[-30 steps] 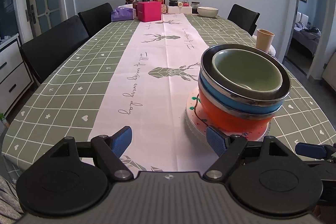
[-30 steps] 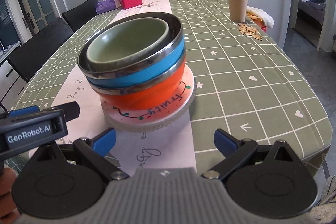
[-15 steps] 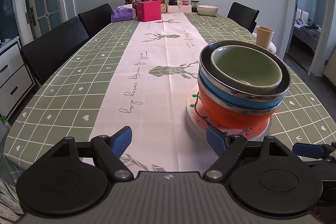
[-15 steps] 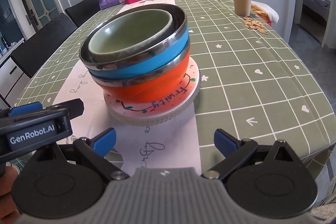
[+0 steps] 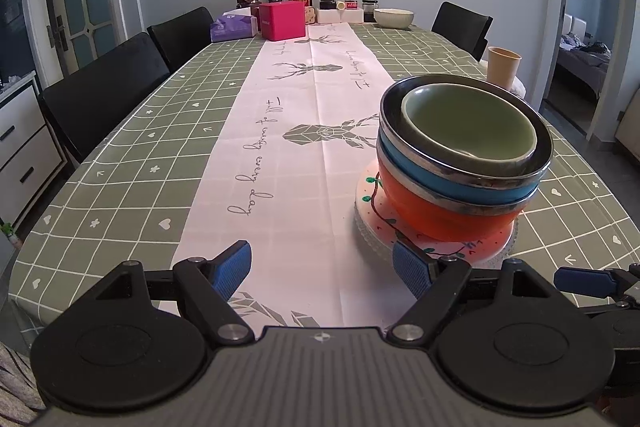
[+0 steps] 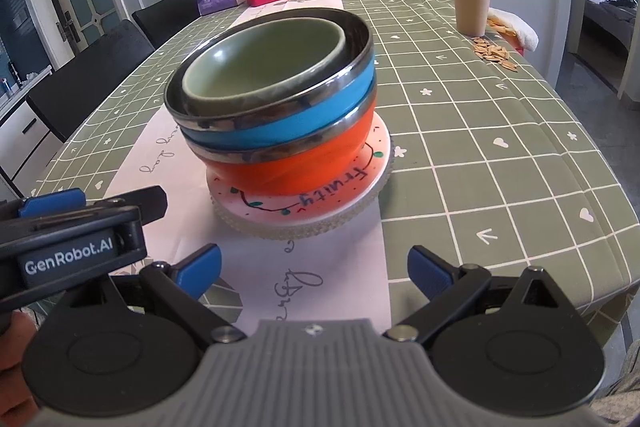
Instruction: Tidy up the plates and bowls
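Observation:
A stack stands near the table's front edge: a green bowl nested in a blue steel-rimmed bowl, on an orange bowl, all on a pink "Fruity" plate that lies on a clear beaded plate. My left gripper is open, just left of and in front of the stack, holding nothing. My right gripper is open too, in front of the stack and apart from it. The left gripper's body shows at the right wrist view's left edge.
A tan paper cup and scattered seeds sit at the right edge. At the far end are a white bowl, a pink box, a purple tissue pack, bottles and jars. Black chairs line the left side.
Both grippers have drawn back slightly and risen from the stack, staying open. The stack has not moved.

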Action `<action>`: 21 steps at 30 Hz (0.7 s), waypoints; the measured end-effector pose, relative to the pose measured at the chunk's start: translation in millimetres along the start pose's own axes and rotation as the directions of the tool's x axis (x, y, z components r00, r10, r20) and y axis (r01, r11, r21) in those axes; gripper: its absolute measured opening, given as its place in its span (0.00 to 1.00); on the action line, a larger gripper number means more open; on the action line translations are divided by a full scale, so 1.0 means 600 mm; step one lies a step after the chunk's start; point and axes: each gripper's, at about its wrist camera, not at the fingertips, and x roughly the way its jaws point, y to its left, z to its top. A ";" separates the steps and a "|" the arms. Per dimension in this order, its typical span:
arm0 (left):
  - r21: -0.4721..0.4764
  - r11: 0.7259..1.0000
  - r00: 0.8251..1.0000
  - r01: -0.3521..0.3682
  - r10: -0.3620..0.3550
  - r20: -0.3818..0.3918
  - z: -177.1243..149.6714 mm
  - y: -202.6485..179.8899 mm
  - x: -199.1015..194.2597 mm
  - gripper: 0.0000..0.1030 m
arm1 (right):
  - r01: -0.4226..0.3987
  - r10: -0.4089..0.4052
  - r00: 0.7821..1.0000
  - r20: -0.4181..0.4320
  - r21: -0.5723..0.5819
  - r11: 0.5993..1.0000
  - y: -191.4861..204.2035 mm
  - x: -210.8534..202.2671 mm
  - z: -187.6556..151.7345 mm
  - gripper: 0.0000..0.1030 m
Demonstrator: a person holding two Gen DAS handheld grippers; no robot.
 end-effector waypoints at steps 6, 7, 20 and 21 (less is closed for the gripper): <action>-0.001 1.000 1.000 0.003 -0.003 -0.007 -0.001 0.000 0.001 0.92 | -0.006 0.006 1.000 -0.005 0.002 1.000 -0.001 0.001 -0.001 0.95; -0.001 1.000 1.000 0.003 -0.003 -0.009 -0.001 0.000 0.002 0.92 | -0.007 0.007 1.000 -0.007 0.002 1.000 -0.002 0.001 -0.001 0.95; -0.009 1.000 0.999 -0.002 0.002 -0.038 -0.002 0.002 0.008 0.92 | -0.005 0.005 1.000 -0.020 -0.002 1.000 -0.001 0.006 -0.005 0.95; -0.009 1.000 0.999 -0.001 0.001 -0.039 -0.003 0.002 0.007 0.92 | -0.004 0.004 1.000 -0.021 -0.003 1.000 0.000 0.006 -0.005 0.95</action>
